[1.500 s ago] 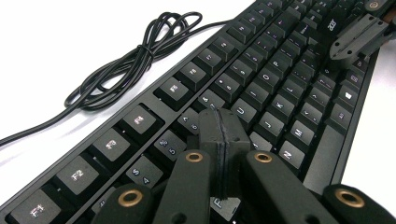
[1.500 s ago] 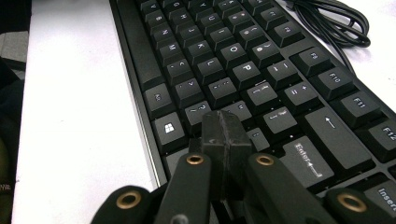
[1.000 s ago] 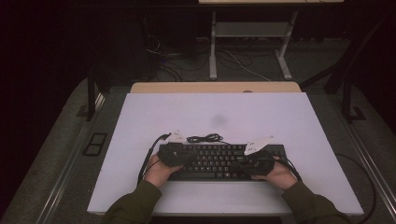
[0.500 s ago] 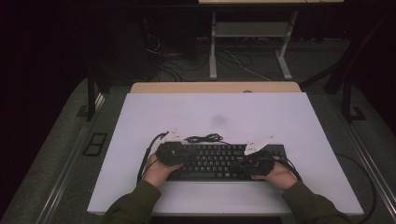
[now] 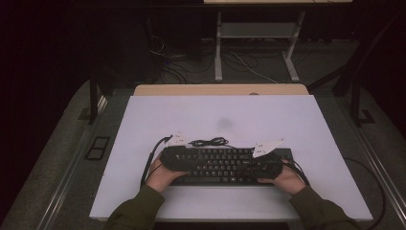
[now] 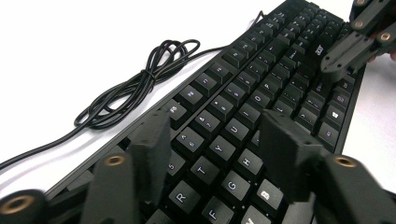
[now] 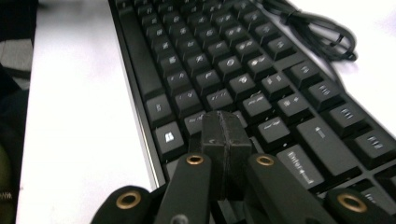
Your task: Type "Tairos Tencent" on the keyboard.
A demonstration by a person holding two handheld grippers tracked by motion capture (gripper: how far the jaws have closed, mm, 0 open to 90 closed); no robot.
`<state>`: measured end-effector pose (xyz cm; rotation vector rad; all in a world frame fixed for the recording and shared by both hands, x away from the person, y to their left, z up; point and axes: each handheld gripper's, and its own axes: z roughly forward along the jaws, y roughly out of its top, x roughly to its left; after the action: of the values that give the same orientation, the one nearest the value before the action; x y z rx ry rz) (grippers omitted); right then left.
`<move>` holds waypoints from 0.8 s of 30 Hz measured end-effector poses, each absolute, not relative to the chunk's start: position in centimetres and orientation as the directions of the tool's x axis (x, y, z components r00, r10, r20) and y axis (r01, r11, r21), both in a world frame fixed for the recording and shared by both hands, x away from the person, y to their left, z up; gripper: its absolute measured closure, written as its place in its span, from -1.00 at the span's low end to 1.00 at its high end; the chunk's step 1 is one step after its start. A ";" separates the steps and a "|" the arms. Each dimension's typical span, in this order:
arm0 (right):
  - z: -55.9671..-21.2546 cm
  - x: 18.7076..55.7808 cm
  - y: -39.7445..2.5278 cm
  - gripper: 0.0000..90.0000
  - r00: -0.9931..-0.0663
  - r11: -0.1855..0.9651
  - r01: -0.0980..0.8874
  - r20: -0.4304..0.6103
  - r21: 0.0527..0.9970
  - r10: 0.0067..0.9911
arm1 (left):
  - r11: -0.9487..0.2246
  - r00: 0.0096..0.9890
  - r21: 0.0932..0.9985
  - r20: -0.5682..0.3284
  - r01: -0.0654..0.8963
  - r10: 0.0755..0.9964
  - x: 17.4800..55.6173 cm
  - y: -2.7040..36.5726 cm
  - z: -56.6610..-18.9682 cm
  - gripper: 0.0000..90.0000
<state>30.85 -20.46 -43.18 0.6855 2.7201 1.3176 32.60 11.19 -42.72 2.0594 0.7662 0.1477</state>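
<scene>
One black keyboard (image 5: 218, 165) lies flat at the near edge of the white table (image 5: 143, 124), between your two hands. Legible on it: "acer" at the far corner, "Enter", a Windows key, letters R, T, Y, U, G, H, B. Its one cable (image 6: 135, 88) lies bundled on the table just behind it. Your left gripper (image 6: 212, 154) hovers over the letter keys, jaws spread wide, holding nothing. Your right gripper (image 7: 224, 140) has its jaws pressed together, empty, tips over the keys near the Windows key.
</scene>
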 end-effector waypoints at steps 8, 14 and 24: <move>-42.8 31.1 -20.7 0.35 -0.879 0.465 0.394 0.178 0.793 0.442 | -0.393 0.806 0.800 -0.180 0.453 0.563 32.5 11.2 -42.8 -0.37; -42.7 31.5 -20.6 -0.18 -0.856 0.415 0.413 0.190 0.811 0.482 | -0.387 0.802 0.802 -0.181 0.455 0.569 32.4 11.3 -42.8 -0.46; -42.4 32.0 -20.2 -0.38 -0.841 0.390 0.421 0.191 0.819 0.506 | -0.382 0.803 0.808 -0.177 0.448 0.569 32.1 11.5 -42.8 -0.50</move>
<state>32.01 -20.18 -42.42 0.8506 2.5430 1.4569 32.06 11.52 -42.78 2.0364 0.7538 0.1596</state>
